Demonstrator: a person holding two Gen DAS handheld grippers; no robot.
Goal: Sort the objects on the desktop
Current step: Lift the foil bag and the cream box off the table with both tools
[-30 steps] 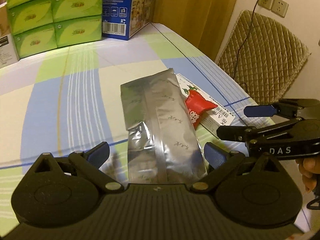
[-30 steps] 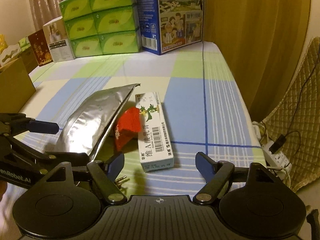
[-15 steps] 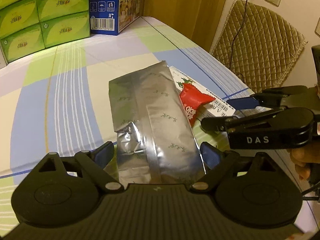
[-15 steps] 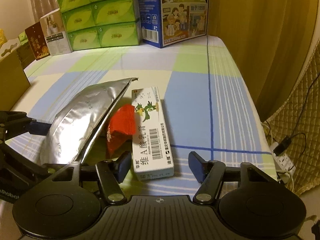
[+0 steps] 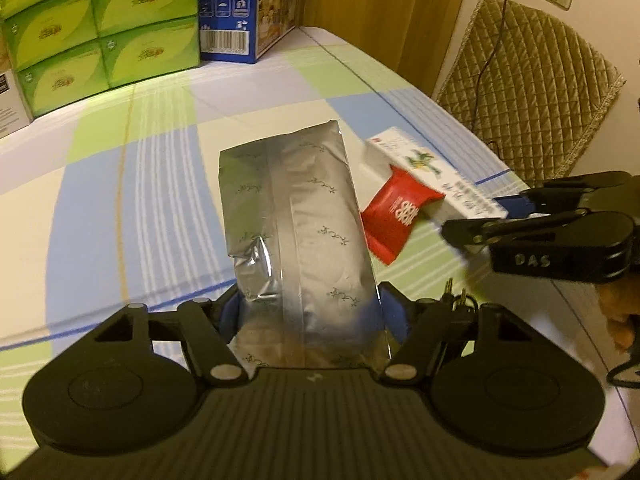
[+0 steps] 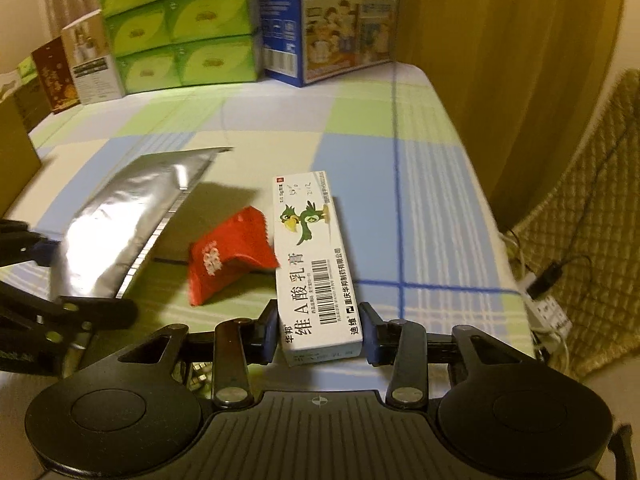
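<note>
The left tongs [image 5: 310,314] are pinching the near end of a silver foil pouch [image 5: 298,232], their blue pads pressing against its two long edges. The pouch is stretching away from the camera over the checked worktop [image 5: 120,184]; in the right wrist view it is tilting with a shadow beneath it, so it appears to be lifting off the cloth at its far end.

The right tongs [image 6: 320,334] are closing on the near end of a white ointment carton [image 6: 314,268] printed with a green parrot and a barcode, one pad touching each long side. The carton is lying flat on the worktop, running away from the camera.

A small red sachet [image 6: 224,258] is sitting between the pouch and the carton, one corner overlapping the carton's left edge.

At the far edge of the worktop, green tissue boxes [image 6: 180,24] are standing in a stack just beside a tall blue carton [image 6: 328,20].
</note>
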